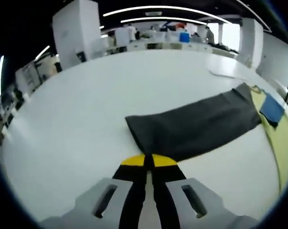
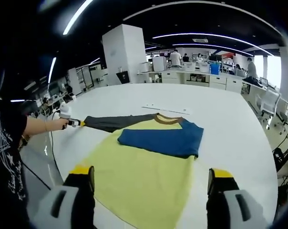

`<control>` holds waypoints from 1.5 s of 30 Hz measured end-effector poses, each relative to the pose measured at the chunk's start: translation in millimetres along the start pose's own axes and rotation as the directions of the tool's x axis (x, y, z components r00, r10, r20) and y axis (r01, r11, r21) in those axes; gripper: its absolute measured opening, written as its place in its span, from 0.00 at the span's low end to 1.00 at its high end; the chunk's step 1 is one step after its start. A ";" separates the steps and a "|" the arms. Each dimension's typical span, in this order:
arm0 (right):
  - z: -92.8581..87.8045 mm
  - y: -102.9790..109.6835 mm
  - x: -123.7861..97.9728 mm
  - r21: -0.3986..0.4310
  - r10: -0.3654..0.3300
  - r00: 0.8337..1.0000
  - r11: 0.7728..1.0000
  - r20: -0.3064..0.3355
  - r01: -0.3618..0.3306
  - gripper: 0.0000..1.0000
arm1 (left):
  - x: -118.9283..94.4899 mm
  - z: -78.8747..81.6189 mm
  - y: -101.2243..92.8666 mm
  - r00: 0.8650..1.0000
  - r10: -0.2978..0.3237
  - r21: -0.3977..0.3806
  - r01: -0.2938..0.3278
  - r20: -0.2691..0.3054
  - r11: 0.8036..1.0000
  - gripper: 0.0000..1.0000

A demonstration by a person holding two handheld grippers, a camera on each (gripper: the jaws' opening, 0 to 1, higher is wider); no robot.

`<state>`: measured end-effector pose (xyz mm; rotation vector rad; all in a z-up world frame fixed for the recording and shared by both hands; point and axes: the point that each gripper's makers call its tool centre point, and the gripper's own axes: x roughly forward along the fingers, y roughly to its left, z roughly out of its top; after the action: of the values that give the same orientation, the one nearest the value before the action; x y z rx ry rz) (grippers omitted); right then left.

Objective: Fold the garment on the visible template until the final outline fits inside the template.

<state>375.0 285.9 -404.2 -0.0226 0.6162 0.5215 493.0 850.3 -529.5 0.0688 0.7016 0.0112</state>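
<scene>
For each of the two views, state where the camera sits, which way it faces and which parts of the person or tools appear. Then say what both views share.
Left gripper view: rides the left gripper, shut on the dark sleeve, looking along it.
Right gripper view: rides the open right gripper, above the yellow shirt body; the person's arm shows.
Shared: dark sleeve, blue sleeve, white table.

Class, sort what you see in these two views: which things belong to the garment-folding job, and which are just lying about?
Part of the job:
- garment, yellow body
- blue sleeve, folded across it
- dark grey sleeve, stretched out
- left gripper, shut at the sleeve's cuff
- right gripper, open
- white table

Just lying about:
- flat white strip beyond the collar
- office desks behind
</scene>
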 end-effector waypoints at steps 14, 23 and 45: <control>-1.6 2.1 -1.0 -0.002 0.007 1.000 1.000 0.001 -0.007 0.99 | -9.9 -10.8 -1.3 1.000 0.001 -0.047 -0.002 -0.019 0.999 0.00; -2.6 4.7 -2.2 -0.028 0.017 1.000 0.999 -0.018 -0.018 0.99 | -20.0 -7.4 -10.0 0.999 0.019 -0.020 -0.019 -0.028 1.000 0.00; -1.6 12.1 -6.3 -0.076 0.021 1.000 0.997 -0.013 -0.022 0.99 | -45.6 41.9 -51.0 0.995 -0.072 0.058 0.068 0.073 0.996 0.00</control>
<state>364.0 293.2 -400.4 -0.0915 0.6082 0.5663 484.6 795.4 -471.5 0.0974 0.6288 -0.0777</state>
